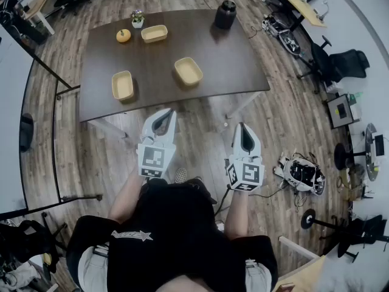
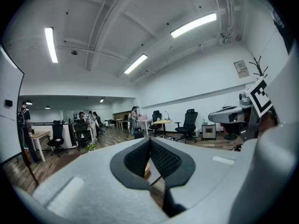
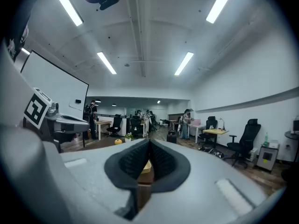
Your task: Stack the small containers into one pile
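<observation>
Containers of pale yellow plastic, small, shallow and rectangular, are seen lying singly on the dark brown wooden table (image 1: 231, 59), none set inside another. The far container (image 1: 154, 33) lies near the table's far edge, the middle container (image 1: 188, 70) about the table's centre, and the near container (image 1: 123, 84) towards the table's near left corner. All three are well apart. A small orange pumpkin-shaped ornament (image 1: 123, 36) and a small potted plant (image 1: 138, 19) stand just beside the far container, and a dark round jar (image 1: 225, 14) stands at the table's far right.

The left gripper (image 1: 165, 117) and the right gripper (image 1: 242, 129) are held short of the table's near edge, over the floor, well clear of every container. Each pair of fingers is pressed together at the tips with nothing between them, as each gripper's own view confirms.

No stacking is judged to have been done. The jaws would have to be parted before any approach; a container met with the tips together would likely be pushed across the smooth tabletop rather than gripped. A thin rim pinched off-centre could let the container tilt or slip. One lowered askew onto another could be left perched on the rim instead of nested. A careless reach to the far container could knock the ornament or plant.
</observation>
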A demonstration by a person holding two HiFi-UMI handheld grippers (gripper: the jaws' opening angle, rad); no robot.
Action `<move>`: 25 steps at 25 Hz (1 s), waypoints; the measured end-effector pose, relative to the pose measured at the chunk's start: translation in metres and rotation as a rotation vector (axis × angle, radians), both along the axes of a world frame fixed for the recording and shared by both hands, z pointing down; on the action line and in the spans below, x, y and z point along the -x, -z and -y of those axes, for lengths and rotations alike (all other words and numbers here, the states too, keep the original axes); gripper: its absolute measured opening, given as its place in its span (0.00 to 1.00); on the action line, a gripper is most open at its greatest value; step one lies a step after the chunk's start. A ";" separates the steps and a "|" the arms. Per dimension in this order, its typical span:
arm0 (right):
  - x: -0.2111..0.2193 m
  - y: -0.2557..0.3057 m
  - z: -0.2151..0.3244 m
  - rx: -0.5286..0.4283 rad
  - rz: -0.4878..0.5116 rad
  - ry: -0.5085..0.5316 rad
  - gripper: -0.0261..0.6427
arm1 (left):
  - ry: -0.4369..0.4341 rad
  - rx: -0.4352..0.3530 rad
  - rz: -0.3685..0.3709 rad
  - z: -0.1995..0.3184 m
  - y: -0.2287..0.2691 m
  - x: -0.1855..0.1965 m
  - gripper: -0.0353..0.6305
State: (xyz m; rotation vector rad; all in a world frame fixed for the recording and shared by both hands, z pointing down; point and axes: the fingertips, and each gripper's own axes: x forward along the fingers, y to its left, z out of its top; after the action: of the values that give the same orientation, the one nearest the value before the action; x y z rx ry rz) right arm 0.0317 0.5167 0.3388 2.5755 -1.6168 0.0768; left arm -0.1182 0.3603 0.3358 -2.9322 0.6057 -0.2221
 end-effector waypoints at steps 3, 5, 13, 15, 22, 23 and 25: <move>-0.001 -0.002 0.003 0.009 -0.006 0.009 0.05 | 0.009 0.001 0.001 0.004 -0.001 -0.001 0.07; -0.003 -0.002 0.005 0.013 -0.007 0.016 0.05 | 0.020 0.002 -0.002 0.007 0.000 -0.002 0.07; -0.021 -0.006 0.035 0.024 -0.012 0.060 0.05 | 0.059 0.013 0.028 0.029 -0.011 -0.014 0.07; -0.028 -0.009 0.049 0.028 -0.012 0.074 0.05 | 0.065 0.022 0.031 0.040 -0.015 -0.020 0.07; -0.075 -0.015 0.118 0.038 -0.010 0.134 0.05 | 0.094 0.051 0.025 0.097 -0.026 -0.072 0.07; -0.081 -0.016 0.130 0.040 -0.010 0.147 0.05 | 0.098 0.054 0.023 0.106 -0.026 -0.081 0.07; -0.092 -0.016 0.156 0.045 -0.008 0.180 0.05 | 0.113 0.060 0.025 0.126 -0.028 -0.095 0.07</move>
State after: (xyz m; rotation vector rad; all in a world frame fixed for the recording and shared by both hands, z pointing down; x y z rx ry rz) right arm 0.1234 0.3603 0.3545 2.3828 -1.8133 0.0875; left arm -0.0236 0.2341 0.3635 -2.9498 0.7743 -0.2938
